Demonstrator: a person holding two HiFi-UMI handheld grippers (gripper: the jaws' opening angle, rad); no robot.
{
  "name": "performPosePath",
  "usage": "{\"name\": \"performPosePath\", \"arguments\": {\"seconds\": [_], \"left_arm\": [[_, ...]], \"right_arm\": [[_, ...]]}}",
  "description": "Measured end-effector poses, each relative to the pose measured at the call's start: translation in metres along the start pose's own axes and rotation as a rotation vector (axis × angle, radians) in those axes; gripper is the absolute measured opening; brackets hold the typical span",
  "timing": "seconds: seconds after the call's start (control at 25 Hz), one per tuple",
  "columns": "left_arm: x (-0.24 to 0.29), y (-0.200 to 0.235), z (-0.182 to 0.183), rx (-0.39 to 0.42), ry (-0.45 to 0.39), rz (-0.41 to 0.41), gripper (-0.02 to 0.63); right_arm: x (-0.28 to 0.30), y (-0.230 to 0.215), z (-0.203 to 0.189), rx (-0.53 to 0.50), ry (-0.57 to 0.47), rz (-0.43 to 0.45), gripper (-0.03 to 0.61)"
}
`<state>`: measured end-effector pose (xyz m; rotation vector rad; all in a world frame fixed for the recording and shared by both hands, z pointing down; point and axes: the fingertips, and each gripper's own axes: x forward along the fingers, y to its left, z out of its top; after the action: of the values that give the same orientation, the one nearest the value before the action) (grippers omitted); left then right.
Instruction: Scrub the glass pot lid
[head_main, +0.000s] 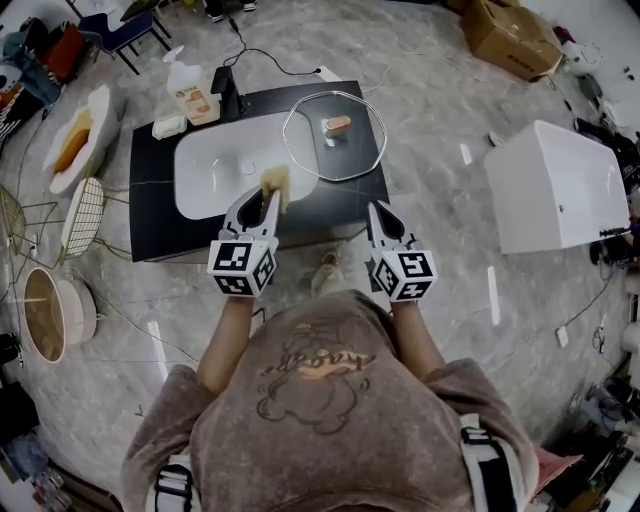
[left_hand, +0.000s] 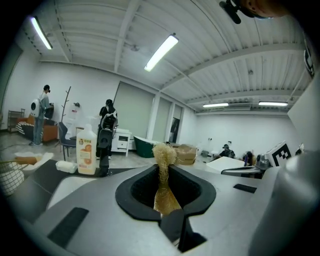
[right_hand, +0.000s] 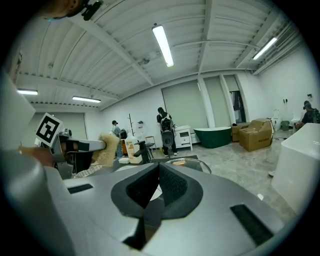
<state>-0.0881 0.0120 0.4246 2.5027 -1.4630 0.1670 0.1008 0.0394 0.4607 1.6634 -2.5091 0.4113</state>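
Bottle (head_main: 190, 85) label too sm to read; lid (right_hand: 192, 163) part hid.

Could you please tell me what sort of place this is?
Probably a large workshop or test hall: a freestanding sink counter, a green bathtub and cardboard boxes stand on open floor.

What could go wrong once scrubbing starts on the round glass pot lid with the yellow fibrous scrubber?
1. The round glass pot lid lies unheld by the white sink basin; the right gripper is shut and empty, so scrubbing might slide it.
2. The left gripper pinches the yellow fibrous scrubber narrowly; it could pull free.
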Motion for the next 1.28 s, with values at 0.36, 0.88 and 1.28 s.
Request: {"name": "performPosePath", "arguments": {"seconds": [0.36,0.88,1.28], "left_arm": [[0.074,0.013,0.023,-0.010,-0.004,0.090,0.064],[0.120,0.028,0.034,-0.005,0.020,0.094,0.064],[0.159,0.052,0.042,-0.001,0.023,0.002,0.064]], "right_arm": [[0.068,-0.057,0.028,-0.012,0.018,0.091,0.000],[0.118,-0.080,0.045,0.009,0.003,0.124,-0.002],[0.152,-0.085,0.057,0.002,-0.016,0.064,-0.002]]}}
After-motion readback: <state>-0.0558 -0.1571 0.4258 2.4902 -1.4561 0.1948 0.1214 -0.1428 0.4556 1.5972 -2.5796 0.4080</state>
